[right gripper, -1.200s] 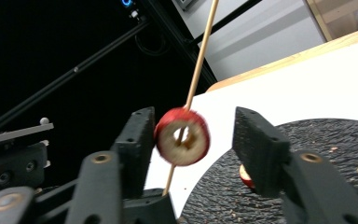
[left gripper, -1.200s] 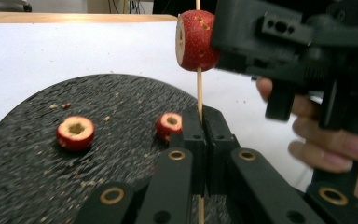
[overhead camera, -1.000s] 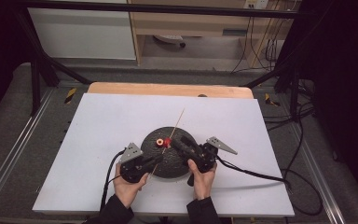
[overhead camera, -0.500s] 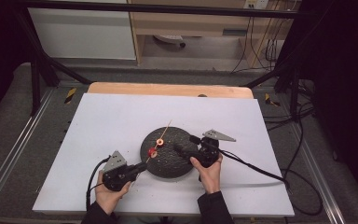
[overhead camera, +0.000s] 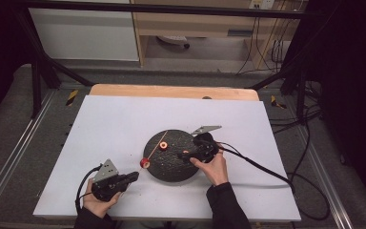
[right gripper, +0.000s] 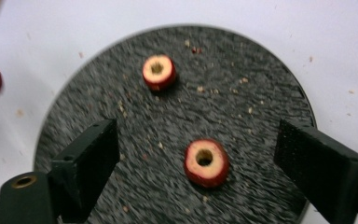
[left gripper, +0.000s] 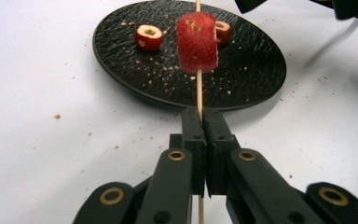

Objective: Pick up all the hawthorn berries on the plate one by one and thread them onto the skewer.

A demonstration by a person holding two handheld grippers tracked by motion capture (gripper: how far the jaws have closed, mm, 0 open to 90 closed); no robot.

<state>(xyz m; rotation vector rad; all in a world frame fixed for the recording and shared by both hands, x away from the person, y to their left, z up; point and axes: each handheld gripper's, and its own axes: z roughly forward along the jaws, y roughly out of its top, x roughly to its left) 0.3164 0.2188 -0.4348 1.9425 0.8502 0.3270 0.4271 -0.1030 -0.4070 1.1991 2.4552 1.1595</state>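
My left gripper [overhead camera: 135, 175] sits at the front left of the table, shut on a thin wooden skewer [left gripper: 199, 88]. A red fruit piece [left gripper: 196, 42] is threaded on it and hangs by the left rim of the black plate [overhead camera: 171, 172]. In the left gripper view two cored fruit rings [left gripper: 149, 37] lie on the plate [left gripper: 135, 79] behind it. My right gripper [right gripper: 198, 140] hovers over the plate [right gripper: 261, 93]; its jaws have just been closing and stand wide apart. One fruit ring [right gripper: 206, 162] lies between them untouched, another ring [right gripper: 159, 71] farther off.
The plate rests on a white sheet [overhead camera: 119, 124] over a wooden table. Crumbs dot the plate and the sheet [left gripper: 56, 116]. A black cable [overhead camera: 262, 169] trails from the right gripper across the sheet's right side. Metal frame rails run along both sides.
My left gripper has drawn back from the plate's middle to the front left, taking the skewer and its red piece along. The right gripper has shifted slightly right over the plate.
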